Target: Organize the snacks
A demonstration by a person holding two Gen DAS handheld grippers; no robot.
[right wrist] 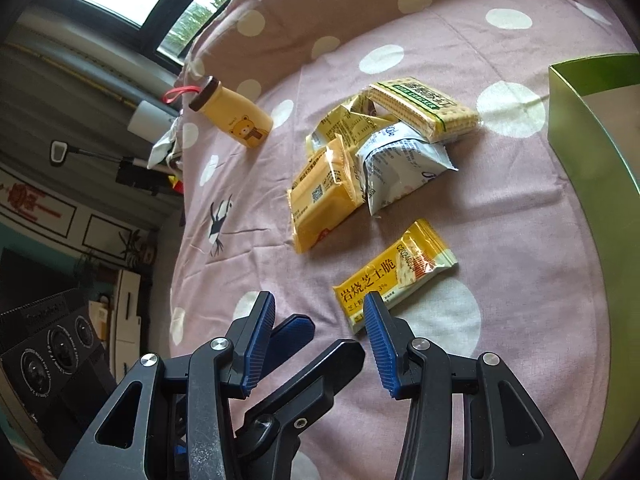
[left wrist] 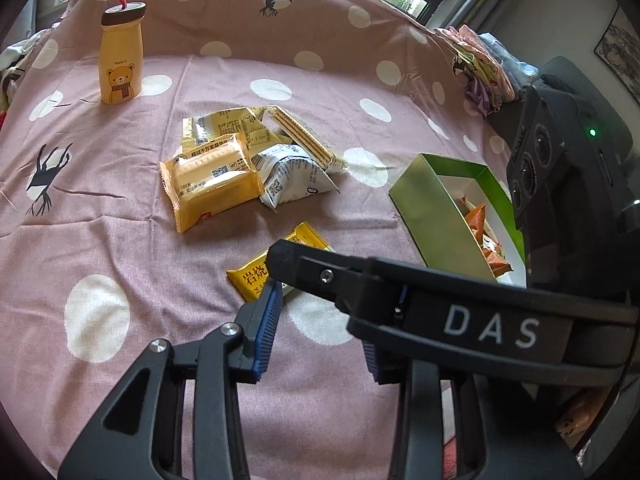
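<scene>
- Left wrist view: the left gripper (left wrist: 316, 340) is released, its blue pads apart with nothing between them, hovering low over the pink dotted bedspread (left wrist: 120, 240).
- The right gripper's black finger (the one lettered "DAS") crosses in front of it, reaching toward the loose yellow packet (left wrist: 256, 276), which lies on the cloth just ahead of the left pads.
- Farther back sits a pile of snacks (left wrist: 248, 164): yellow wrappers, a white pouch and a pack of crackers, heaped together and overlapping.
- To the right stands the green box (left wrist: 436, 216), open at the top, with a few orange packets already inside.
- A yellow bear bottle (left wrist: 119, 60) stands upright, well apart from the pile.
- Right wrist view: the right gripper (right wrist: 320, 340) is also spread wide and empty; its right pad sits just over the near corner of the yellow packet (right wrist: 394, 276), though whether it touches is unclear.
- The heap (right wrist: 372, 152) lies beyond, and the box's green wall (right wrist: 592, 140) rises at the right edge.
- Progress, as I judge it: early to midway. Some packets are boxed; the loose one and the whole pile remain on the cloth, and the loose packet looks like the next pick.
</scene>
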